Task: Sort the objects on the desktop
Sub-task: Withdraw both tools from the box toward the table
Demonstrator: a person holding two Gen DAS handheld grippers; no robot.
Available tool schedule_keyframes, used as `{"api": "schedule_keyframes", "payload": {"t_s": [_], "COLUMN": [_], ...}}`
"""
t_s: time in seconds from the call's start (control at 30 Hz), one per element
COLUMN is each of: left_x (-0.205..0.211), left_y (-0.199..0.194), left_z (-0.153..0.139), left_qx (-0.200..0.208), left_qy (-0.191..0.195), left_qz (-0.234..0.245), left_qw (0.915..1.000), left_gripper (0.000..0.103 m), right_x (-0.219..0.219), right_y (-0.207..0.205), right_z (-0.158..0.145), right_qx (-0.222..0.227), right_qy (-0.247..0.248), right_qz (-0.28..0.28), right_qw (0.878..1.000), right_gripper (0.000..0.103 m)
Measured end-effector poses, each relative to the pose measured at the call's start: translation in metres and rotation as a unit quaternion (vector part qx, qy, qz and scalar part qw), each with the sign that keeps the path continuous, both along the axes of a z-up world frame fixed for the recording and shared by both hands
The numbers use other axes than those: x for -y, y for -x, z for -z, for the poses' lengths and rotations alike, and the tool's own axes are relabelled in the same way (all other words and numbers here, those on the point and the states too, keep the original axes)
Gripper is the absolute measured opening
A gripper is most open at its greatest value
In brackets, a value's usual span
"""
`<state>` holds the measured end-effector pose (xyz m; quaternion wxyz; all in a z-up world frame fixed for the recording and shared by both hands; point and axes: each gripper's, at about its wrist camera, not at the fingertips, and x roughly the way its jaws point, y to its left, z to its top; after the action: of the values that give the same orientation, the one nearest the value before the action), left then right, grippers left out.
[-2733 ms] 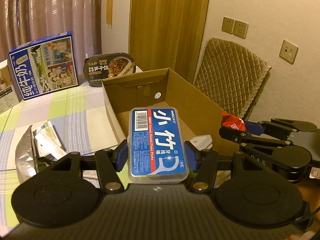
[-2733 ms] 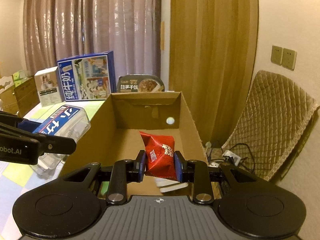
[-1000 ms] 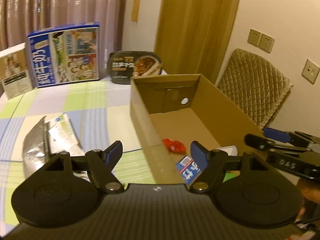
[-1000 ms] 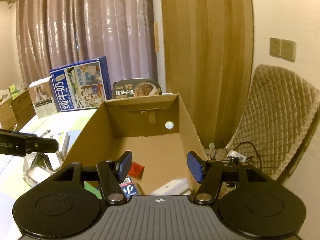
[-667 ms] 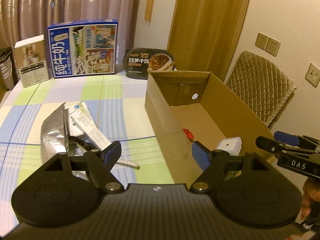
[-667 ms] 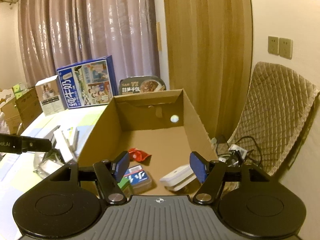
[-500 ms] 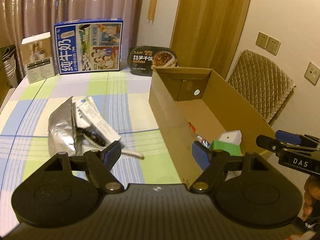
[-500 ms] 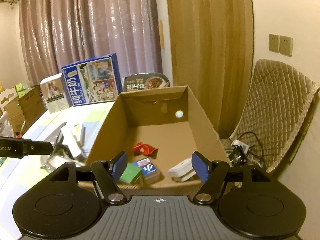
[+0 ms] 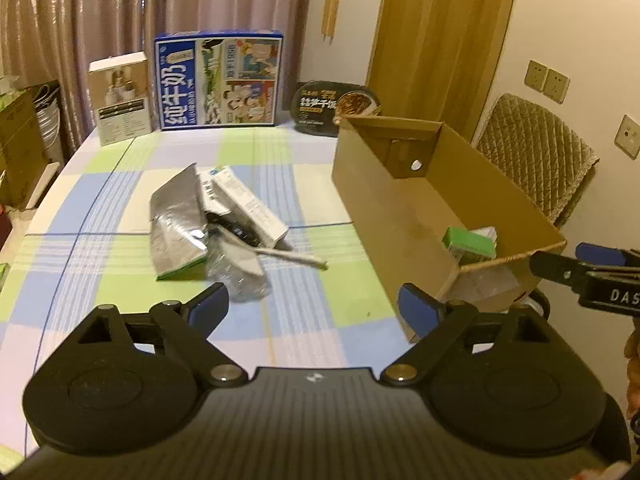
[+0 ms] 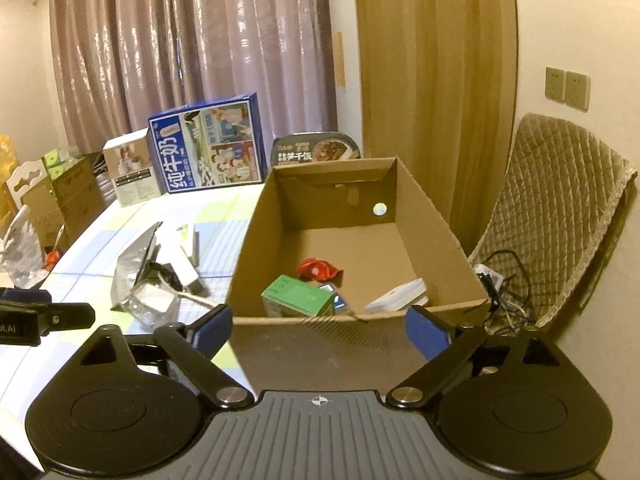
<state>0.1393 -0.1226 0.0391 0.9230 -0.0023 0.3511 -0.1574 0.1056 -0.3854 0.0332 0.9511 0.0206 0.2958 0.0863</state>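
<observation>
Left gripper [image 9: 314, 306]: jaws opening, spread wide, nothing between them, over the checked tablecloth [image 9: 100, 196]. Right gripper [image 10: 320, 330]: jaws opening too, empty, at the near wall of the cardboard box [image 10: 420, 200].

In the box: red snack packet [image 10: 318, 269], green carton [image 10: 298, 295], white flat case [image 10: 398, 296], and a blue-labelled box [image 10: 338, 300] mostly hidden behind the green carton.

On the cloth, left of the box, one loose pile: silver foil pouch [image 9: 176, 220], white carton [image 9: 250, 208], clear plastic wrapper [image 9: 238, 270], thin stick [image 9: 294, 258]; a dark item between them can't be identified.

At the far edge: blue milk carton box [image 9: 218, 84], small white box [image 9: 120, 98], black ready-meal tray [image 9: 336, 108].
</observation>
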Motion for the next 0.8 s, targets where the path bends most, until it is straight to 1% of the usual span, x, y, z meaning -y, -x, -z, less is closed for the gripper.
{"api": "schedule_keyframes", "payload": {"t_s": [0.17,0.3,0.5,0.8], "left_x": [-0.01,-0.017,-0.027,-0.033], "left_y": [0.011,0.017,0.026,0.032], "left_z": [0.002,0.008,0.014,0.014], "left_qx": [-0.01,-0.019,-0.028,-0.029], "left_qy": [-0.026,-0.039,-0.039,-0.036], "left_qz": [-0.007,-0.013,-0.019,-0.018], "left_qw": [0.9996,0.999,0.9987,0.9988], "left_gripper": [0.092,0.094,0.095,0.096], "right_x": [-0.011,-0.019,-0.027,-0.037], "right_y": [0.01,0.016,0.022,0.027], "right_z": [0.0,0.001,0.002,0.003], "right_qx": [-0.004,-0.007,-0.013,-0.018], "right_qy": [0.001,0.006,0.007,0.01], "right_qz": [-0.009,-0.015,-0.021,-0.033], "right_qw": [1.0,1.0,1.0,0.999], "right_gripper": [0.097,0.098,0.099,0.101]}}
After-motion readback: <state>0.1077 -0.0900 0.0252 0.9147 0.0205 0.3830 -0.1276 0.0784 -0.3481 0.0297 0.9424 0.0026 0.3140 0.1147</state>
